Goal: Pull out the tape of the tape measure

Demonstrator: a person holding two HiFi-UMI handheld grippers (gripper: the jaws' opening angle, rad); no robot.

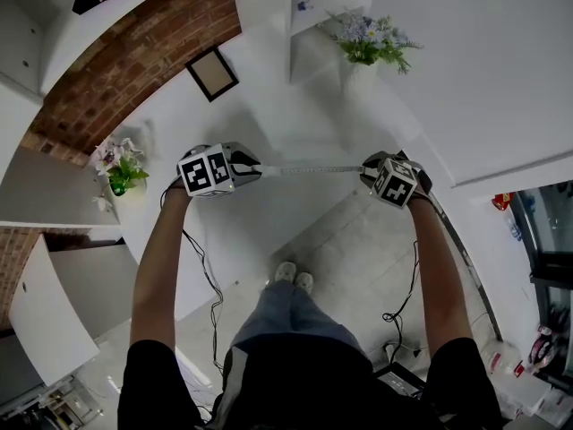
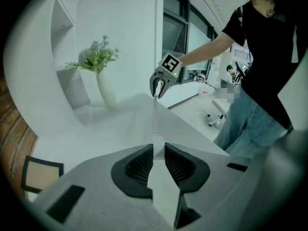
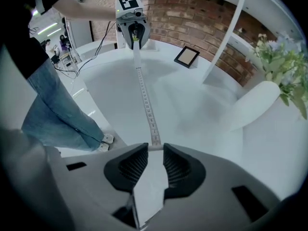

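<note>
A white tape (image 1: 313, 167) with printed numbers is stretched level between my two grippers, held in the air above a white counter (image 1: 295, 124). My left gripper (image 1: 255, 168) is shut on the white tape measure case (image 2: 160, 177), and the tape (image 2: 155, 119) runs away from its jaws to the right gripper (image 2: 159, 88). My right gripper (image 3: 155, 147) is shut on the tape's end; the low numbers (image 3: 153, 129) sit just beyond its jaws. From there the tape (image 3: 146, 100) leads to the left gripper (image 3: 134, 37) in the distance.
A white vase of flowers (image 1: 372, 43) stands on the counter at the back right. A dark picture frame (image 1: 212, 73) lies at the back left by a brick wall (image 1: 134, 70), and a small flower pot (image 1: 121, 170) sits at the left. Cables hang from both grippers.
</note>
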